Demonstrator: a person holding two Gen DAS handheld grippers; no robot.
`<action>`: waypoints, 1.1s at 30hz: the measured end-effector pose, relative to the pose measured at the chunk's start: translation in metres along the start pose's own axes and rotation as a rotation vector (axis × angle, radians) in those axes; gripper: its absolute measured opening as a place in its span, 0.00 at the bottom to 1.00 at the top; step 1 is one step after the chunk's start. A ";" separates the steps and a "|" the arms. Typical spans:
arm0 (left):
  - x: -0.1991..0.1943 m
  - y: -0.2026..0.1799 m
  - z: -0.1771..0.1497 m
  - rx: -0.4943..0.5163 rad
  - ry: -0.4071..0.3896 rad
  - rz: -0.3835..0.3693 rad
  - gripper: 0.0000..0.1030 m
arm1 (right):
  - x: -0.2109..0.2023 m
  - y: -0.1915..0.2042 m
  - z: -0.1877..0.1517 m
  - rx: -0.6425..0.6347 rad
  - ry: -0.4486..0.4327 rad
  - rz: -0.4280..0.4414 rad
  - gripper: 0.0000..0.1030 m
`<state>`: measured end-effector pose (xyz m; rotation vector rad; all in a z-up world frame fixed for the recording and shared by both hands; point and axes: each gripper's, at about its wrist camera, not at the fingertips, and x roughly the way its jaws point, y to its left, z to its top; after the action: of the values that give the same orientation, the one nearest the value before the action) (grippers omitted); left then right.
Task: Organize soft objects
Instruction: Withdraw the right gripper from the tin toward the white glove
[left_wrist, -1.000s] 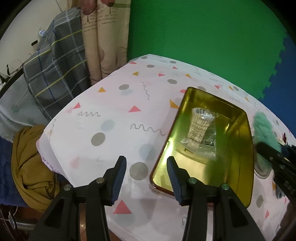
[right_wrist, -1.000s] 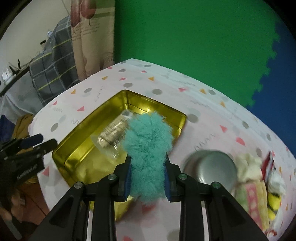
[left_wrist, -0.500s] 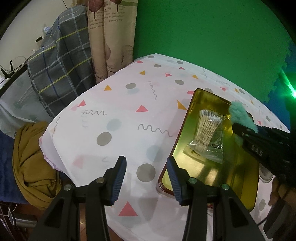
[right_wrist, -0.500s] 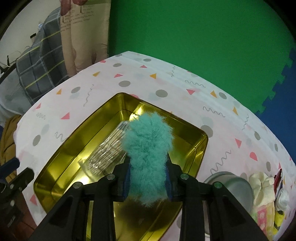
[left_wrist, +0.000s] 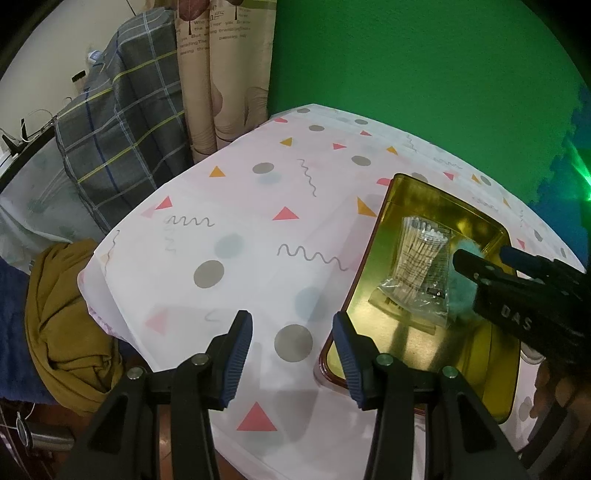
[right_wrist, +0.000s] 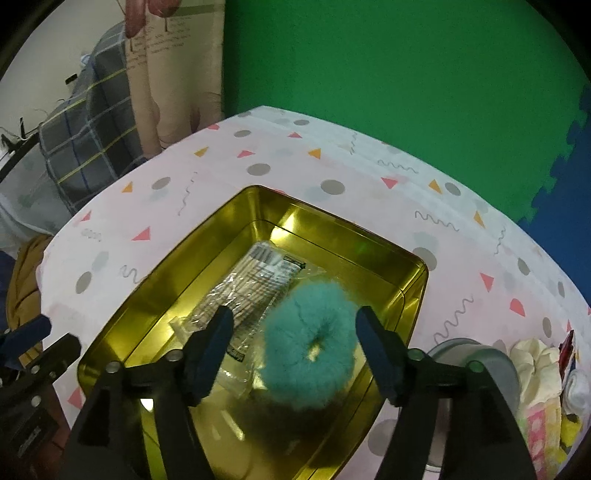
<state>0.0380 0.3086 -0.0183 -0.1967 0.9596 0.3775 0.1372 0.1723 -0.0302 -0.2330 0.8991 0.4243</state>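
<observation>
The teal fluffy scrunchie (right_wrist: 309, 341) lies flat in the gold tin (right_wrist: 400, 254), partly over the clear packet of cotton swabs (right_wrist: 247, 291), and sits between the spread fingers of the right tool (right_wrist: 291, 341), which stands wide open and grips nothing; the fingers flank the ring without visibly pressing its fur; by its look it is very light, soft and springy, likely to squash under a pinch and puff back, not fragile, and best taken across one side of the ring or through the centre hole rather than by loose fur alone; the left tool (left_wrist: 291, 354) hangs open and empty over the bench (left_wrist: 258, 206), near the tin's near corner; from the left view the scrunchie (left_wrist: 467, 245) is mostly hidden behind the right tool's body; at the right edge a grey bowl (right_wrist: 476, 354) and a heap of pale soft things (right_wrist: 535, 365) are cut off, too distorted to name singly; whether the scrunchie rests on the tin floor or only on the packet cannot be told.
</observation>
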 end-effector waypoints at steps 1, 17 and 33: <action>0.000 -0.001 0.000 0.001 0.000 0.002 0.45 | -0.003 0.001 -0.001 -0.005 -0.006 0.005 0.68; -0.001 -0.012 -0.005 0.049 -0.009 0.041 0.45 | -0.087 -0.025 -0.077 0.064 -0.088 0.055 0.68; -0.004 -0.039 -0.012 0.151 -0.035 0.060 0.45 | -0.170 -0.201 -0.166 0.310 -0.139 -0.272 0.69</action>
<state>0.0422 0.2674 -0.0217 -0.0239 0.9570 0.3612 0.0181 -0.1126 0.0089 -0.0389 0.7712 0.0451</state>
